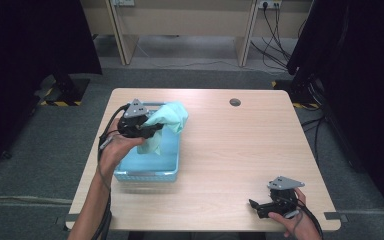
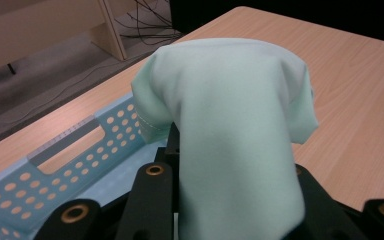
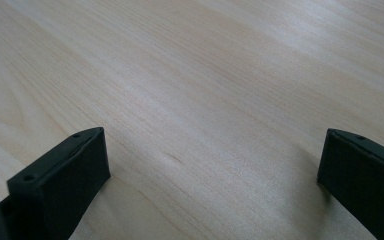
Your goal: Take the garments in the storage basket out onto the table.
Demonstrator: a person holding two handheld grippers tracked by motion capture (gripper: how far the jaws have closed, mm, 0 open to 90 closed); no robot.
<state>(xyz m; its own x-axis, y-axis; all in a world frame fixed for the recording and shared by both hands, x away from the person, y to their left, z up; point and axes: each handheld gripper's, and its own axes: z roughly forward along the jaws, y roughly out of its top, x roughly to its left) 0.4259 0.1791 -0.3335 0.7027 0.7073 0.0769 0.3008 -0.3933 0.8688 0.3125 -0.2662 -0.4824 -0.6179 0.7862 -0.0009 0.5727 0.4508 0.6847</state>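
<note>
Mint cloth point(image 2: 230, 130) is pinched in the left tongs point(image 1: 147, 131) above the blue basket point(image 1: 147, 172); loose folds could snag its rim. Right tongs point(image 1: 265, 206) sit wide open, empty, well away.

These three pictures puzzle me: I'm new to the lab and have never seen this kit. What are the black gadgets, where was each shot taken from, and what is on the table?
There is no robot here. A person sits at a wooden table and holds a hand-held two-jaw clamp, called a gripper, in each hand.

The high view comes from a fixed camera above the person, looking down. The left gripper is at its left, over a light blue perforated basket. The right gripper is low at the near right corner.

The other two pictures come from small cameras riding on the grippers, looking along their black jaws. The left gripper view shows the jaws closed on a pale green cloth, lifted over the basket. The right gripper view shows jaws spread wide above bare wood, holding nothing.
</note>
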